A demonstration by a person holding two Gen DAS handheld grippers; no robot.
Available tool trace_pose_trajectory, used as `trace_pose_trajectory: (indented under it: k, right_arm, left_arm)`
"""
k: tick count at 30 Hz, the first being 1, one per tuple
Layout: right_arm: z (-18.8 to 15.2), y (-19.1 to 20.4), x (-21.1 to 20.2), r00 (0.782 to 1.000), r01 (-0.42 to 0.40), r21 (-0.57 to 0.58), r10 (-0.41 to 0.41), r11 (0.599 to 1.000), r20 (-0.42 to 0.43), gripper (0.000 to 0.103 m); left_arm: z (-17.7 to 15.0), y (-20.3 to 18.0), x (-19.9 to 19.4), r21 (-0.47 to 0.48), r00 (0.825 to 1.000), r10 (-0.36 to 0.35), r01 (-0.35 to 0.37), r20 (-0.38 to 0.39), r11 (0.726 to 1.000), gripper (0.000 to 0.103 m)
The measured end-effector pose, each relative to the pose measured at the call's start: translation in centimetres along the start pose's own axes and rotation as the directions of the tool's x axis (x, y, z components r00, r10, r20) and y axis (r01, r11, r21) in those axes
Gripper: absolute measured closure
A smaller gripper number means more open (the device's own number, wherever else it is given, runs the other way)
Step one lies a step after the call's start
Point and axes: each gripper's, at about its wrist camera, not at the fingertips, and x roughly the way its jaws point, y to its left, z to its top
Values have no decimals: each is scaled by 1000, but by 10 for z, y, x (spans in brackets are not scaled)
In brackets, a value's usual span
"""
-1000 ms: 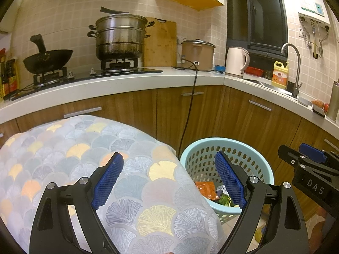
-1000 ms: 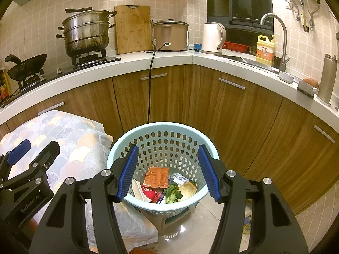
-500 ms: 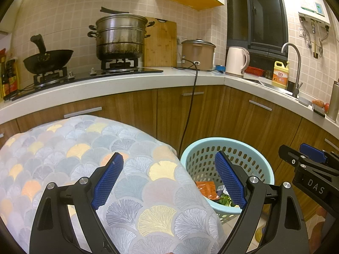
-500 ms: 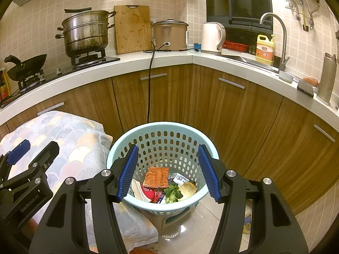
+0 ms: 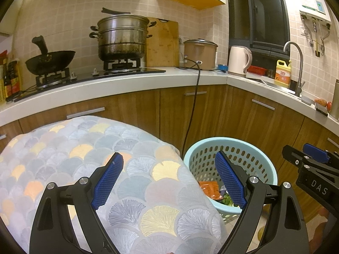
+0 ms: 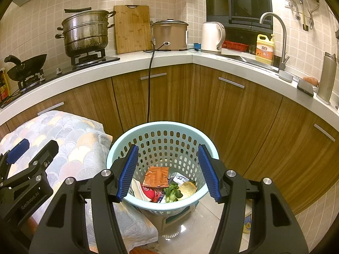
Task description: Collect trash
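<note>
The cloth-covered table [image 5: 89, 148] carries nothing visible, while the tiled floor [image 6: 203, 228] beside it carries 1 stool [image 6: 173, 218] under the trash-filled basket [image 6: 163, 131].

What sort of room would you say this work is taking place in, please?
A home kitchen, it seems: a steamer pot sits on a gas stove, a sink tap stands over the counter, and wooden cabinets run beneath.
</note>
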Motion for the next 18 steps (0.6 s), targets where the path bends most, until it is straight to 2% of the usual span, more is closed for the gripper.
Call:
trace_pose_trajectory:
  k: [18]
  right_arm:
    - [-2,1,0,1000,5,-1,-5,1000,3,48]
  left_arm:
    - [0,-5,-5,19,999,24,-24,21,1000,17]
